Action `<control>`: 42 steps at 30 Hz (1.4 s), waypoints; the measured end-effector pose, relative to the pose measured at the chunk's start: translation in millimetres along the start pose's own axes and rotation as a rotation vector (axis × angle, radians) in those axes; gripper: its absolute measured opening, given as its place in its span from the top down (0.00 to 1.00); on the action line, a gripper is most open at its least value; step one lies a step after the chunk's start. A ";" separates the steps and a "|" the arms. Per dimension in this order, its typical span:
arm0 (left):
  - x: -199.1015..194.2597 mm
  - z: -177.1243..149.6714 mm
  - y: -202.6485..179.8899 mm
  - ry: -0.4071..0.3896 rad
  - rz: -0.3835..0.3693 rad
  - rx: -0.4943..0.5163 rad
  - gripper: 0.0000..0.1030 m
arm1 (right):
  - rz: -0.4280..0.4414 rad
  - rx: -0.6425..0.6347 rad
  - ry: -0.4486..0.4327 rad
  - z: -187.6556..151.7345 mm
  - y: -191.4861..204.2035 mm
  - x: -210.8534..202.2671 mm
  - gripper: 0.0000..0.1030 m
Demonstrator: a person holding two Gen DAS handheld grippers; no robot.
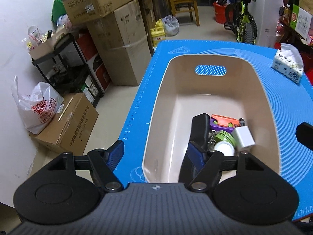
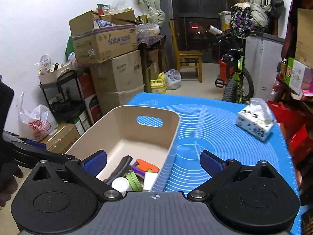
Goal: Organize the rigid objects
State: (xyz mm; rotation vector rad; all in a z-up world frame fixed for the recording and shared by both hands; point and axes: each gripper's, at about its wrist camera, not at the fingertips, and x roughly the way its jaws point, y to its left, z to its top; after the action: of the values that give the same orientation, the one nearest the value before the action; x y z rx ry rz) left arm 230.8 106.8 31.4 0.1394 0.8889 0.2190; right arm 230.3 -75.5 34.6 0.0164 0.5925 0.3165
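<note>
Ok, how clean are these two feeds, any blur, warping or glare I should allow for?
Left wrist: strong fisheye bend along the blue mat edges, cardboard boxes smeared, bin contents sharp. Right wrist: tissue pack slightly blurred, dark window behind, a ceiling-light reflection at the top, no glare on the bin.

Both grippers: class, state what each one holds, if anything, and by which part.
Nothing is held. The left gripper and the right gripper both stand open and empty above the beige bin, where the objects lie.
</note>
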 end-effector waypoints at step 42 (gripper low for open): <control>-125.7 -124.5 -56.8 -0.168 -0.032 -0.017 0.28 | -0.056 0.064 -0.027 -94.6 -36.7 -159.5 0.03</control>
State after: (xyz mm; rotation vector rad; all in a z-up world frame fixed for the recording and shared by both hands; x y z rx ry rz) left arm 64.3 24.4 36.5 0.1261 0.7212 0.1821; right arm 63.9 -165.1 39.3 0.0659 0.5749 0.2430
